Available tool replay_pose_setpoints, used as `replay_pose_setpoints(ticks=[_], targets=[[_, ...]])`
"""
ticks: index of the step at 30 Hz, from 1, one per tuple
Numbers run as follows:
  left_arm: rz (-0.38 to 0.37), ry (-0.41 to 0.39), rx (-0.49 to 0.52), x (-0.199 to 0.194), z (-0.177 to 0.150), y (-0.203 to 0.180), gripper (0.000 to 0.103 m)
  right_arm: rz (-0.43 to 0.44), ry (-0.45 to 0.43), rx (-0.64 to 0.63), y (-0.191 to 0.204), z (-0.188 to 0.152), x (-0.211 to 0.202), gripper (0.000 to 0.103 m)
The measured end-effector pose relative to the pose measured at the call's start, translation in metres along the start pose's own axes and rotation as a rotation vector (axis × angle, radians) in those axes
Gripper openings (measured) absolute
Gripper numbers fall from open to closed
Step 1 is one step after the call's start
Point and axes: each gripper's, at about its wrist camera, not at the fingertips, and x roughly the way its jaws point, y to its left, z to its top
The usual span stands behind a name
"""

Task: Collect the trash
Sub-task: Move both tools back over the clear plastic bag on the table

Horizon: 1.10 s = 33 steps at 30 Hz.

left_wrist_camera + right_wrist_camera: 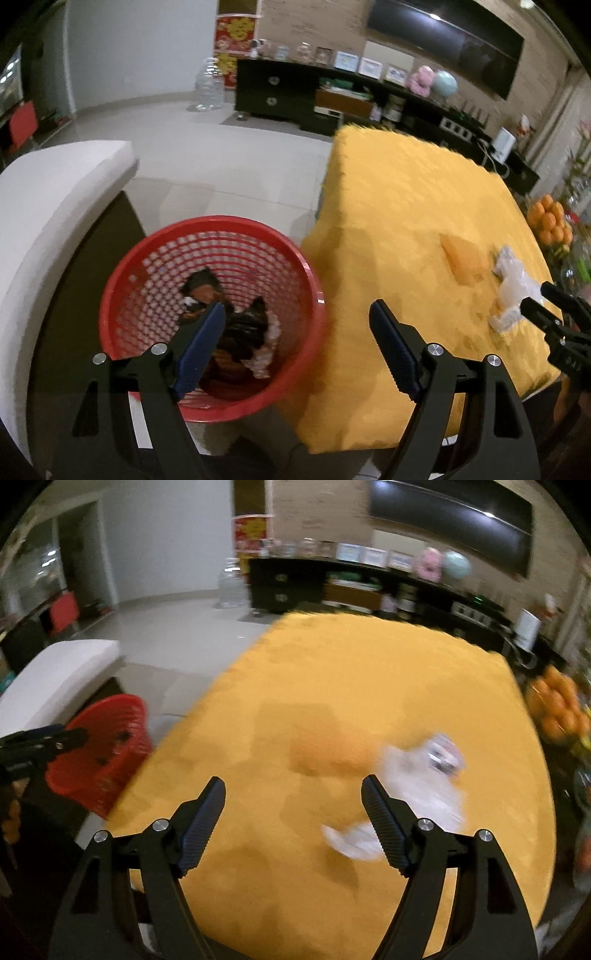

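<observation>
- While my left gripper point(297, 308) hangs over the red basket point(122, 266) at lower left of its view, its jaws stand wide apart with nothing between them; I judge the drop there is done.
- My right gripper point(293, 784) has its jaws spread too, empty, over the yellow worktop point(332, 672). They show again at the right edge of the left view, close to the trash.
- Step in hand, as I read it: going for the next piece on the worktop.
- That piece is a crumpled white plastic wrapper point(424, 786), lying just right of my right jaws in the lower right of that view, blurred.
- Next move calls for shifting the right gripper rightward so the wrapper sits between the jaws, then lowering and closing, then carrying it to the basket.
- Count: one basket, already holding dark and white scraps point(236, 325); one white wrapper; one orange lump point(465, 256) beside it, its nature unclear.
</observation>
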Motion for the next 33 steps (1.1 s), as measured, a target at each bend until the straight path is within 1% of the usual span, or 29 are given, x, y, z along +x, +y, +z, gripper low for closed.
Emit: replay_pose_setpoints(ticks=[2,6,12,17,24,30,31,33], targets=[[-0.008,0.008,0.020,0.003,0.000,-0.010,0.077,-0.053,0.007,0.039,-0.024,-0.011,0.000,0.074],[-0.030,0.025,0.069,0.008,-0.004,-0.032,0.077,-0.116,0.015,0.112,-0.058,-0.026,-0.002,0.074],[-0.067,0.054,0.141,0.017,-0.011,-0.069,0.077,-0.189,0.008,0.171,-0.092,-0.045,-0.005,0.075],[-0.108,0.065,0.248,0.023,-0.014,-0.111,0.077,-0.179,0.006,0.266,-0.116,-0.051,-0.007,0.076],[-0.182,0.089,0.371,0.036,-0.022,-0.167,0.077,-0.173,-0.026,0.302,-0.121,-0.051,-0.007,0.077],[-0.256,0.105,0.429,0.046,-0.027,-0.204,0.077,-0.164,-0.036,0.331,-0.129,-0.052,-0.009,0.077],[-0.275,0.114,0.446,0.050,-0.027,-0.211,0.077,-0.163,-0.037,0.334,-0.130,-0.052,-0.009,0.077],[-0.289,0.130,0.474,0.057,-0.028,-0.222,0.077,-0.160,-0.042,0.341,-0.131,-0.053,-0.010,0.077]])
